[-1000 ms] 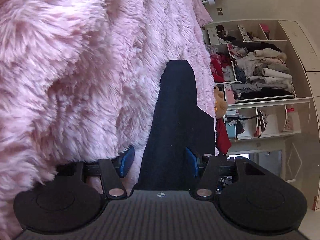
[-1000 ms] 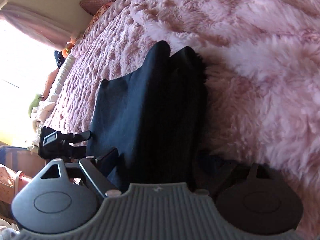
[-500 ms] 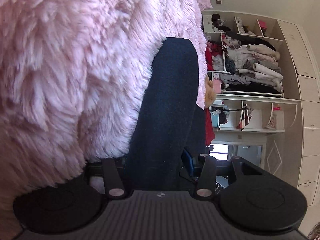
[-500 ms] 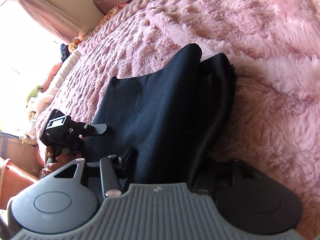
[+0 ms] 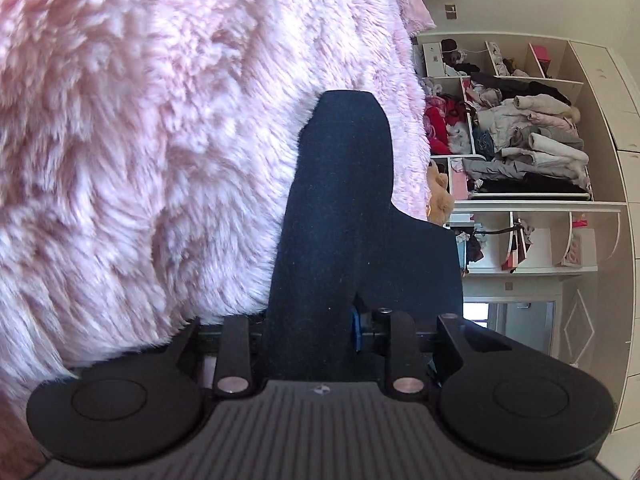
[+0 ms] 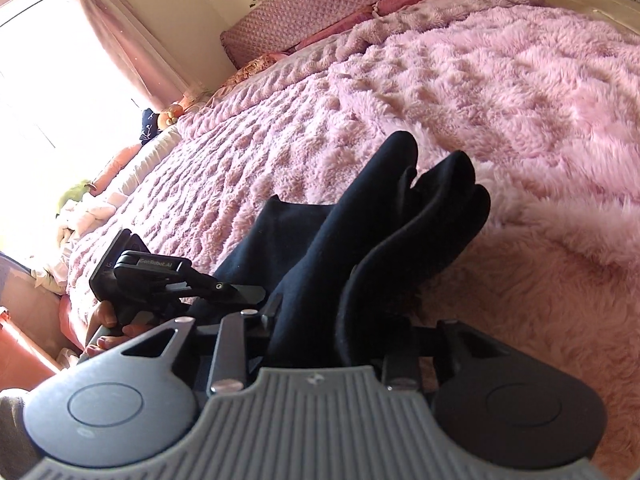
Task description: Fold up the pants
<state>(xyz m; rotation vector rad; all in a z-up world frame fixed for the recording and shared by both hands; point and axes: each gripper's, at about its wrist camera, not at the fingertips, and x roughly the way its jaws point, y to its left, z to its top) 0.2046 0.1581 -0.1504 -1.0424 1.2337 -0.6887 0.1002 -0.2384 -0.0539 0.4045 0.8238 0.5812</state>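
Note:
The dark navy pants (image 5: 340, 216) lie bunched on a fluffy pink bedspread (image 5: 140, 140). My left gripper (image 5: 316, 332) is shut on one end of the pants, with cloth running up between its jaws. My right gripper (image 6: 320, 332) is shut on thick folds of the same pants (image 6: 360, 248) and holds them raised off the bedspread (image 6: 500, 92). The left gripper (image 6: 240, 290) and the hand holding it show at the left of the right wrist view, clamped on the cloth's edge. The fingertips of both grippers are hidden by fabric.
Open wardrobe shelves (image 5: 532, 148) stuffed with clothes stand past the bed's edge. A teddy bear (image 5: 440, 200) sits by that edge. Pink quilted pillows (image 6: 320, 12) lie at the headboard. A bright window with a pink curtain (image 6: 120, 40) is at the left.
Both grippers have lifted with the pants. The right wrist view has tilted up to show the headboard and window. The cloth now stands in taller folds.

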